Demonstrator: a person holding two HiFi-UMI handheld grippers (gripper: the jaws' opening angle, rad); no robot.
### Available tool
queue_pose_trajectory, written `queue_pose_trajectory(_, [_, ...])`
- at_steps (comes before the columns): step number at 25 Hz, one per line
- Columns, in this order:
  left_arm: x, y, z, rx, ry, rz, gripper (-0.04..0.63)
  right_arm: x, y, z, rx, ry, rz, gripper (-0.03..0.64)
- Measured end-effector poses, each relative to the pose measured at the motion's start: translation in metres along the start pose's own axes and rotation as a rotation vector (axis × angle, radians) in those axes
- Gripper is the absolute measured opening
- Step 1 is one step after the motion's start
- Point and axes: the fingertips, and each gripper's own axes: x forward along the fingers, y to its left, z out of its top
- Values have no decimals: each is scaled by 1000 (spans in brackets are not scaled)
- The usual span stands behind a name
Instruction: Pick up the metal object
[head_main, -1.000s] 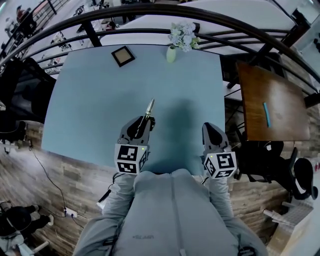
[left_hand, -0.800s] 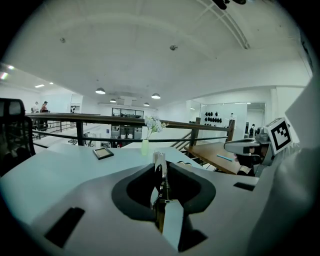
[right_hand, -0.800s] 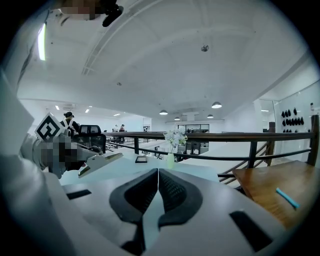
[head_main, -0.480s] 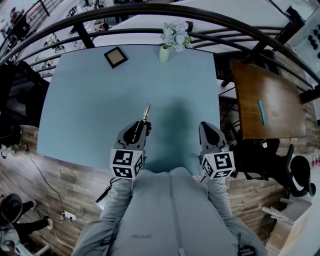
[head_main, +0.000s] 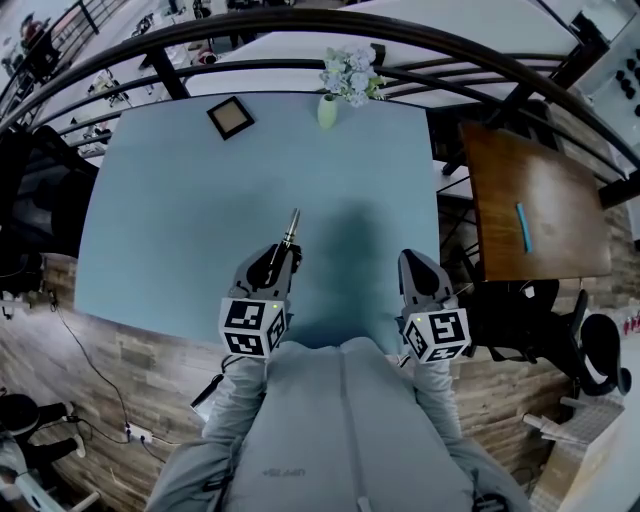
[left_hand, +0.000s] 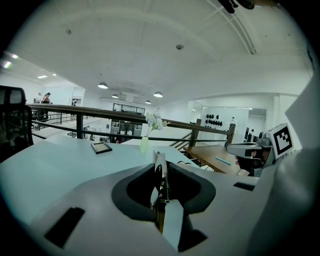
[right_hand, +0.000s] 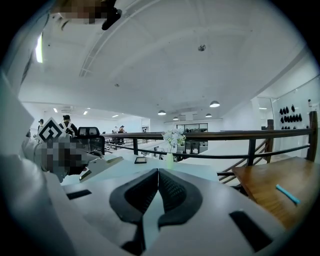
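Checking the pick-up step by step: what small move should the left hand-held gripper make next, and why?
Probably a short lift straight up: the left hand-held gripper is shut on the metal object, whose tip juts forward over the blue table, and clearance beneath it is hard to judge.

No legible text, brand, number or sign was found in any view. Square black-and-white coded markers were noted on the cubes of the left gripper (head_main: 284, 250) and the right gripper (head_main: 415, 258); these were patterns only. A small print on the person's grey top (head_main: 340, 420) could not be read.
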Motion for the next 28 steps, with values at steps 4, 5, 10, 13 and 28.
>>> queue_pose_trajectory(4, [0, 3, 2, -9, -4, 2, 103, 1, 1, 1, 5, -2, 4, 23])
queue_pose_trajectory(5, [0, 3, 3, -13, -5, 3, 103, 1, 2, 1, 5, -2, 5, 23])
queue_pose_trajectory(10, [-1, 6, 4, -24, -10, 4, 103, 0, 2, 0, 2, -1, 7, 23])
queue_pose_trajectory(13, [0, 6, 4, -25, -10, 4, 103, 0, 0, 0, -1, 0, 5, 23])
queue_pose_trajectory(28, [1, 3, 6, -21, -12, 8, 103, 0, -4, -2, 5, -1, 4, 23])
